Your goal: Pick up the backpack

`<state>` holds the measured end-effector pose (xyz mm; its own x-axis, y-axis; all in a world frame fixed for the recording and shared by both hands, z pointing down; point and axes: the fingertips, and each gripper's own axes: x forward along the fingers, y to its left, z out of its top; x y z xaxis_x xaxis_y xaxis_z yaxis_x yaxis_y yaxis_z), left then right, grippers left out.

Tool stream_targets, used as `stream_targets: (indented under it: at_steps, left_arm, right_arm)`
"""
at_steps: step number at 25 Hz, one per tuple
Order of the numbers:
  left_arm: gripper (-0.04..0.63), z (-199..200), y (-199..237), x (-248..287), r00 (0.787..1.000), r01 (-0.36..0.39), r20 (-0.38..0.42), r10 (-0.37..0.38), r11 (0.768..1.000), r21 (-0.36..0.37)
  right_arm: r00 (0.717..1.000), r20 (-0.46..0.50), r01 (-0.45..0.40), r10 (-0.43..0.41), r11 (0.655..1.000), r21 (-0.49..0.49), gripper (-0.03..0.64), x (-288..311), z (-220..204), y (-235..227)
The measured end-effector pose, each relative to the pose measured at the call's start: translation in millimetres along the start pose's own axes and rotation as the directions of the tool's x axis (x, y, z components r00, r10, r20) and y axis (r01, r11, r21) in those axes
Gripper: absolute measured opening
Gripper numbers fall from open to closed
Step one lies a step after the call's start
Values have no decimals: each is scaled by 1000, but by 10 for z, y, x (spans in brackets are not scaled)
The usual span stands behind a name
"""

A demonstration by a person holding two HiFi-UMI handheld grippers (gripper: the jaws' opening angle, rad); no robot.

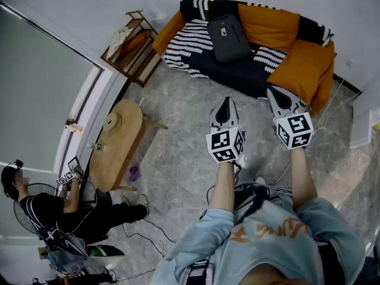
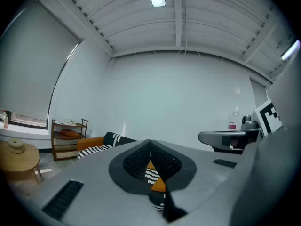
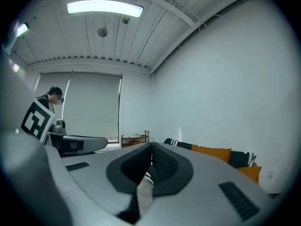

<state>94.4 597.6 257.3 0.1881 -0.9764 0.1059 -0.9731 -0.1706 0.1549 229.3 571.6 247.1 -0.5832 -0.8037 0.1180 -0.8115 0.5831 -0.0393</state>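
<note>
Head view puts the backpack [image 1: 227, 37] on the sofa [image 1: 237, 77], lying front-up about midway along the seat with its top against the backrest. A striped throw [image 1: 189, 45] lies on the side toward the sofa's shelf-side end and an orange cushion [image 1: 267, 21] on the other. Lying flat like that, it probably offers its top end or a strap as the handiest place to take hold. Both arms reach forward from the person's body toward the sofa. The left claw [image 1: 225, 101] and right claw [image 1: 271, 89] are held side by side over the floor, well short of the seat's front edge, so this looks like the approach and not yet the pick. Left gripper view shows what the overhead angle cannot: the left claw [image 2: 150, 143] is clenched with nothing in it, only a sliver of stripes and orange behind the jaws. Right gripper view shows the right claw [image 3: 151, 147] likewise clenched and empty; both must spread before gripping. Neither gripper view lets me make out the backpack, though both catch the wooden shelf [image 2: 68, 138] beside the sofa's end, and only the head view shows a round table [image 1: 119, 140].
</note>
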Motion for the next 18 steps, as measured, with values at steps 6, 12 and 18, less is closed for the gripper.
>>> stream_targets:
  at_steps: [6,12,18]
  left_arm:
    - [21,-34,396,217,1000,2,-2,-2,1000,-18]
    - [21,-22,905,517,1000,3,-27,-5,998,-65]
    - [21,-44,1503,767,998,-19,-61,12,993,-114]
  right_arm:
    - [1000,-11,-5,5,1000,-2,28,413,-44,101]
    - [999,-34,6,-5,1000,24,28,927,-1,186]
    - [996,-86,39,-36,999,35,28,1401,-72,233]
